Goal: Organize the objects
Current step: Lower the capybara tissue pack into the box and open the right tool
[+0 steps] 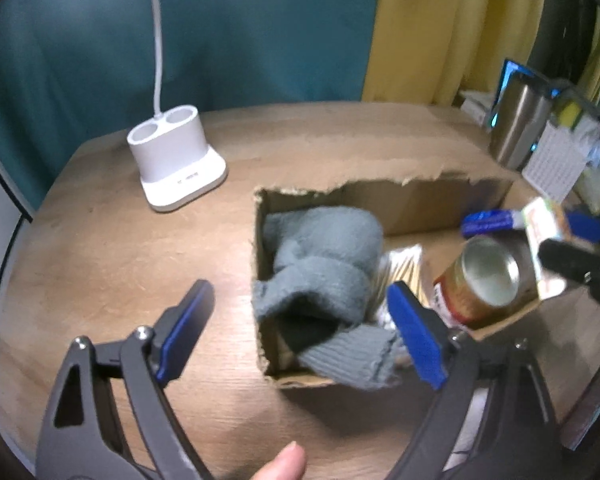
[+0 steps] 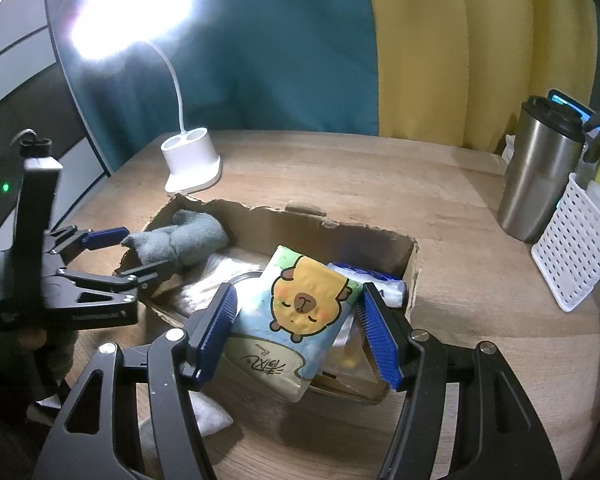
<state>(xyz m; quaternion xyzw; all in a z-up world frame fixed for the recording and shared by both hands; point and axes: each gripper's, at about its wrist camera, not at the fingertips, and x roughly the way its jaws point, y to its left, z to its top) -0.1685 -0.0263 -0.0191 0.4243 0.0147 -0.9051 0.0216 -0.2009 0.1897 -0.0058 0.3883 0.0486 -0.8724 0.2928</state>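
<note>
**Tissue pack at the box, sock draped over the rim**

The tissue pack (image 2: pixel 296 320), printed with a sleeping cartoon animal, stands tilted between the fingers of the right claw (image 2: pixel 300 332). Its long axis runs roughly along the claw's reach, its upper end leaning away over the cardboard box (image 2: pixel 410 264) and its lower corner hanging at the near box wall. The blue pads sit close on either side at a middling width; whether they pinch the pack or have just let go cannot be told from here.

The grey sock (image 1: pixel 324 280) lies in the far-left end of the box as seen by the right claw, with one end spilling over the rim. It sits straight ahead of the left claw (image 1: pixel 300 320), whose jaws are wide and empty, one finger outside the box wall and the other over the box. The left claw is plainly the nearer to the sock, so tucking that loose end in looks like its job.

A tin can (image 1: pixel 484 280) lies on its side in the box, right of the left claw's finger. Beyond the box on the bench (image 2: pixel 340 168) stand a white lamp base (image 2: pixel 192 164), a steel cup (image 2: pixel 540 176) and a white basket (image 2: pixel 576 248).
</note>
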